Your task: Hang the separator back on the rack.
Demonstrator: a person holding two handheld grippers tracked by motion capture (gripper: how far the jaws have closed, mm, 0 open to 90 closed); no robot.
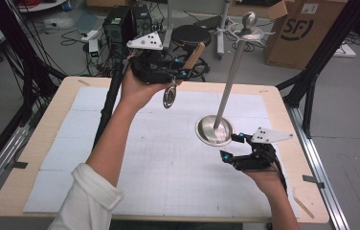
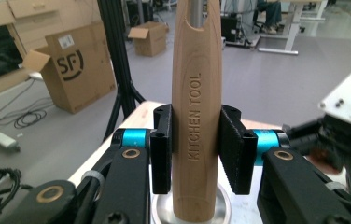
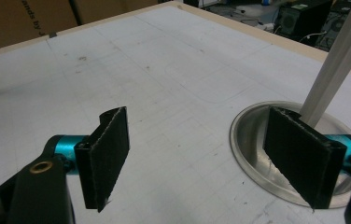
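Inspection finds the left gripper raised above the far edge of the table, at about eleven o'clock from the table's centre. Its jaws are closed on the wooden handle of a kitchen utensil; the left gripper view shows both black pads pressing the handle's sides, with the stamped lettering between them. The grip sits on the lower part of the handle. In the high view the utensil hangs tilted, handle up toward one o'clock and round metal head down toward seven o'clock, clear of the tabletop.

A metal stand rises from a round base resting on the white mat, at roughly three o'clock from centre. Hook arms branch out near its top, under a ball finial. None carries anything.

The right gripper rests low at the base's four o'clock side. Its jaws stand wide apart and hold nothing; in the right gripper view one pad lies over the base's rim and the other pad over bare mat. This placement looks intended to steady the stand.

Judgement: the utensil is being carried for hanging on a hook. The stand's base is not yet clamped, so a knock could shift it.
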